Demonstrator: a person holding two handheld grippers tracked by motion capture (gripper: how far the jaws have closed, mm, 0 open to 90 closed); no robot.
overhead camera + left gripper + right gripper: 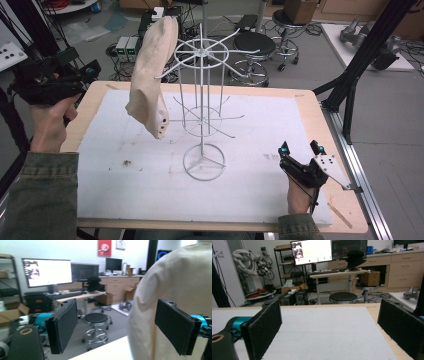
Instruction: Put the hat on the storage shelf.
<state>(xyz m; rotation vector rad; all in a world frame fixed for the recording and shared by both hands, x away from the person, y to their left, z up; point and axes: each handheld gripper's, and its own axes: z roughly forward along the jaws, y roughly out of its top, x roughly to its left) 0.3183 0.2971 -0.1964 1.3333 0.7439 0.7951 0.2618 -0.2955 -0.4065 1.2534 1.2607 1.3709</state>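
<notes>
A cream cloth bag [152, 70] hangs from an upper arm of the white wire rack [202, 105], which stands in the middle of the white mat [250, 150]. My left gripper [86, 70] is held up beyond the table's left edge, to the left of the cloth. In the left gripper view its jaws [122, 325] stand wide open with nothing between the pads, and the cloth [175, 277] hangs just behind the right-hand jaw. My right gripper [301, 147] rests low on the mat near the front right, open and empty [329, 327].
The wooden table [310, 107] carries the mat. A black frame post [360, 65] and a metal rail [360, 170] run along the right side. Stools [252, 50] and cables stand on the floor behind the table. Desks with monitors [47, 271] lie farther back.
</notes>
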